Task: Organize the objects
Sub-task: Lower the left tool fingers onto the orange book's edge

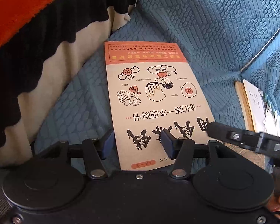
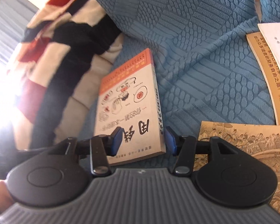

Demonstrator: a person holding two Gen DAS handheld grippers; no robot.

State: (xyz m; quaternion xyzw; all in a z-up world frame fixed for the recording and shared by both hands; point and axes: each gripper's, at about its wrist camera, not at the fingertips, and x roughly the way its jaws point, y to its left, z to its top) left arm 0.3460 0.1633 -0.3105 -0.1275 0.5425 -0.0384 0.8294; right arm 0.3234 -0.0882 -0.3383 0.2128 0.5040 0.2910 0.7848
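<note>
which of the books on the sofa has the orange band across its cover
The cream book with cartoon drawings, lying alone beside the striped blanket. The tan book and the book with the old painting have no such band.

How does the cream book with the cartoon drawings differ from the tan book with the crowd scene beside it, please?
The cream book has a pale cover with an orange band and bold black characters; the tan book carries a dense monochrome illustration. The cream book lies alone with its spine showing; the tan book is partly hidden by the right gripper. Both lie flat on the blue sofa cover.
</note>
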